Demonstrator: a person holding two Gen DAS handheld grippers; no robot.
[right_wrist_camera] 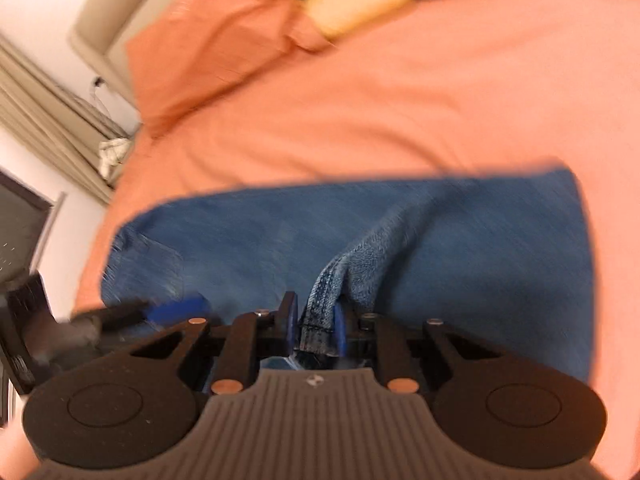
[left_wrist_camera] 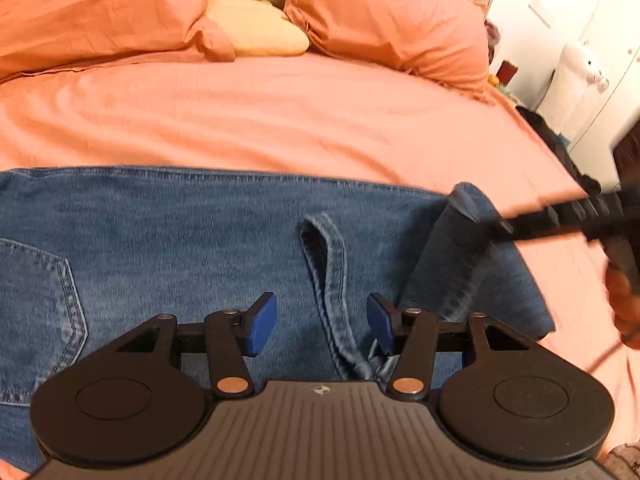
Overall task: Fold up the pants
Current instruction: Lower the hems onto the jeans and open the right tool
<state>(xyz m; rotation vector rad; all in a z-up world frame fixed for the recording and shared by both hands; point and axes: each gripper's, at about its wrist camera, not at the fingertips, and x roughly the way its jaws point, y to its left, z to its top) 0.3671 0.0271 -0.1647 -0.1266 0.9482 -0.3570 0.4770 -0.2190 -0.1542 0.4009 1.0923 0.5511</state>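
Blue denim pants (left_wrist_camera: 180, 240) lie flat across the salmon bed sheet (left_wrist_camera: 280, 120), with a back pocket at the left. My left gripper (left_wrist_camera: 322, 326) is open just above the denim, its blue pads either side of a raised hem strip (left_wrist_camera: 328, 264). My right gripper (right_wrist_camera: 314, 326) is shut on a pinched fold of the pants' hem (right_wrist_camera: 320, 312) and lifts it off the flat cloth (right_wrist_camera: 480, 240). In the left wrist view the right gripper (left_wrist_camera: 560, 216) shows blurred at the right, with a lifted denim flap (left_wrist_camera: 448, 256) below it. The left gripper (right_wrist_camera: 168, 308) shows blurred in the right wrist view.
Two salmon pillows (left_wrist_camera: 384, 16) and a pale yellow cushion (left_wrist_camera: 256, 28) lie at the head of the bed against a beige headboard (right_wrist_camera: 120, 12). The bed's right edge (left_wrist_camera: 560, 152) borders a white wall and furniture. Curtains (right_wrist_camera: 48, 120) hang beside the bed.
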